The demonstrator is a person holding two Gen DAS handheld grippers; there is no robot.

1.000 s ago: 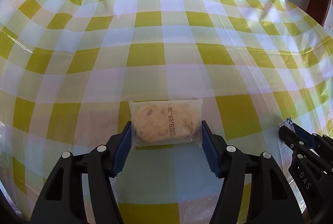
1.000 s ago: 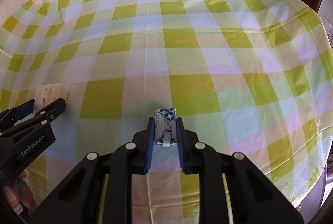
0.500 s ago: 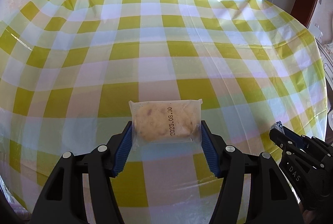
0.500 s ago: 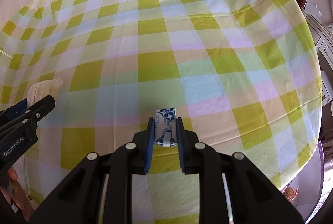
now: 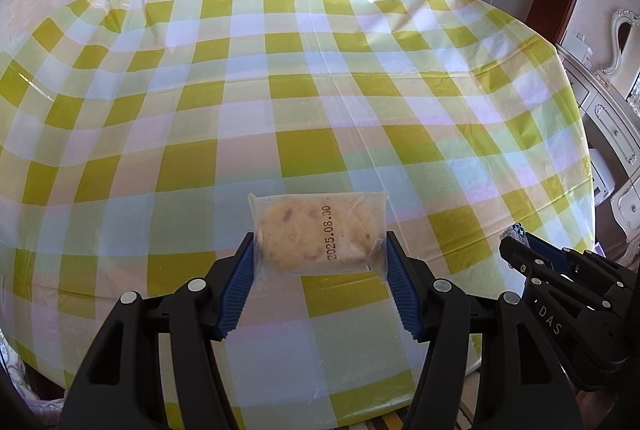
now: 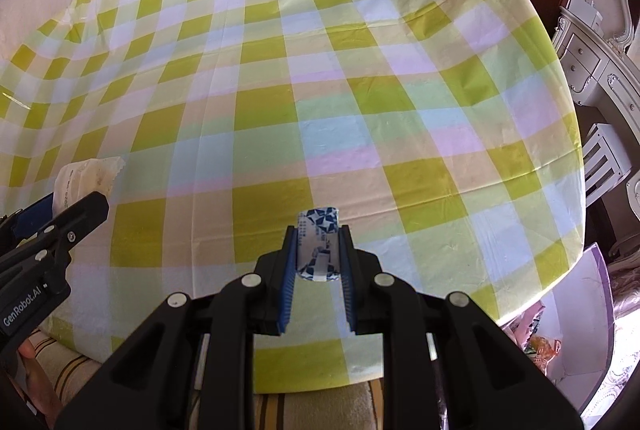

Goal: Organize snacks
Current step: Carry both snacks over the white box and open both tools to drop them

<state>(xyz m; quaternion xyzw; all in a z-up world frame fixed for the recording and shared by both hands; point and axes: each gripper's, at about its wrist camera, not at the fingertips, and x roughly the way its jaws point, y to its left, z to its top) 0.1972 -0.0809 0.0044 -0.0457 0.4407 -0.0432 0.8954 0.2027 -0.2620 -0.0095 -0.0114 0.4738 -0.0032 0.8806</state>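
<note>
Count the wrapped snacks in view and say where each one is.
2. A clear-wrapped cookie is clamped in the left gripper; a blue-and-white packet is clamped in the right gripper. More may lie in the bag beside the table.

The clear plastic packet holding a pale round biscuit (image 5: 318,232) carries a printed date, "2025.08.30", in dark dotted characters running along its length. The black body of the right gripper (image 5: 520,242), seen in the left wrist view, bears white letters "DAS". The black body of the left gripper (image 6: 86,200), seen in the right wrist view, reads "GenRobot.AI" in white.
</note>
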